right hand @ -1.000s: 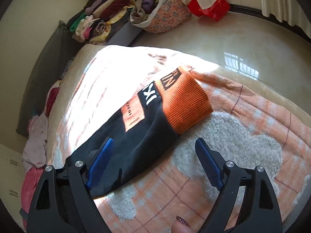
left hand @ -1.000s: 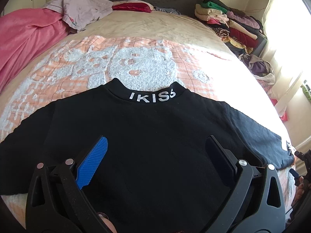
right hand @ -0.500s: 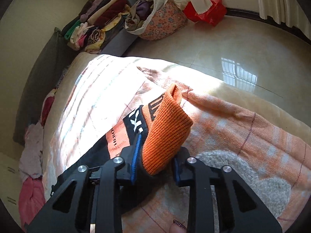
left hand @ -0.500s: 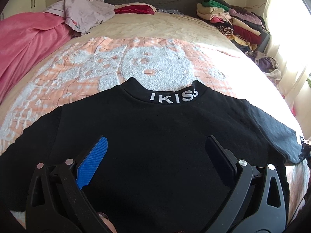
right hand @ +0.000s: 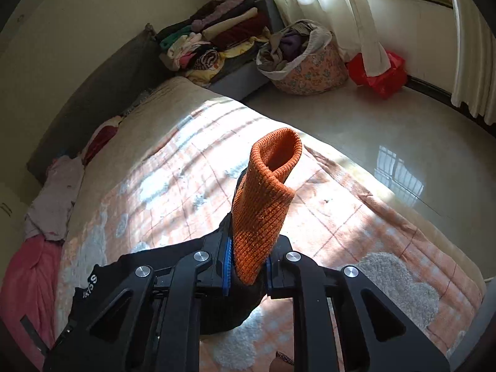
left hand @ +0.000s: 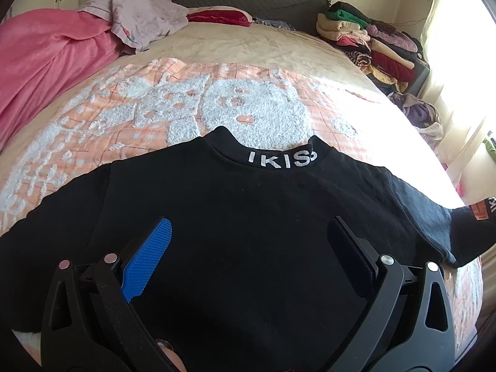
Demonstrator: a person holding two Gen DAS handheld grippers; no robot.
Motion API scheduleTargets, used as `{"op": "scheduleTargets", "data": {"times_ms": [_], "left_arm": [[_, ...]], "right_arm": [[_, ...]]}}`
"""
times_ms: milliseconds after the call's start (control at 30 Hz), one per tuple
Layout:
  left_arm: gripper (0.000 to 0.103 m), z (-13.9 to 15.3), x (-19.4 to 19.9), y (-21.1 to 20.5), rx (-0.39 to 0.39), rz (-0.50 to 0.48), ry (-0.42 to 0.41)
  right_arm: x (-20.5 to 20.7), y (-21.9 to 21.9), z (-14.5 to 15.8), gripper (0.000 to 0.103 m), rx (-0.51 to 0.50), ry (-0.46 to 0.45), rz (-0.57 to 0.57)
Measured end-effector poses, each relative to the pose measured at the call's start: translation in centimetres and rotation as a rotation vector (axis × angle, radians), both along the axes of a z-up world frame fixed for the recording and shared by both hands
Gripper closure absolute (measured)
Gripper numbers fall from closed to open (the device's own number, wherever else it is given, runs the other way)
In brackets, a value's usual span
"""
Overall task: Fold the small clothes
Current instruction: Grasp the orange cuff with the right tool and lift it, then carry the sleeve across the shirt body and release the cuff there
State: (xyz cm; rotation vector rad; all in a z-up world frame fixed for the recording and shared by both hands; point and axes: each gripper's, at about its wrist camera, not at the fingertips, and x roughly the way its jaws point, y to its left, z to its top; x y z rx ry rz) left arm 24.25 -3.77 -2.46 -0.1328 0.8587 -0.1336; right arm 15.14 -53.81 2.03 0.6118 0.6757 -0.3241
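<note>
Sleeve-fold step: right gripper (right hand: 247, 274) is clamped on the orange cuff (right hand: 263, 204) of the black top (left hand: 248, 232) lying flat on the bed (left hand: 248, 43), left gripper (left hand: 248, 248) hovers wide open over its body; next, likely carry sleeve inward across the chest.

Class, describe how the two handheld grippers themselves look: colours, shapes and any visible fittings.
The left gripper and right gripper match: matte black plastic linkage arms with triangular cut-outs and round silver pivot pins. The fingers carry flat pads with textured blue faces and black backs. No cables, sleeves or markings show.
</note>
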Motion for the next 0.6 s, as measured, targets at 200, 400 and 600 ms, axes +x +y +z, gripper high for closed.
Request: {"op": "scheduleTargets", "data": {"times_ms": [200,400,600], "left_arm": [[0.008,0.6,-0.1,1.3,-0.047,0.017,0.005],[0.008,1.3,-0.2,2.9,-0.095,0.038,0.011],[0.008,1.5,-0.1,4.5,-0.153,0.031,0.023]], "right_arm": [[1.3,4.6,3.5,0.090,-0.044,-0.054,0.103],[3.0,10.8,5.5,0.090,-0.064,-0.091,0.229],[4.5,17.5,6.3,0.090,-0.071,-0.119,0.370]]}}
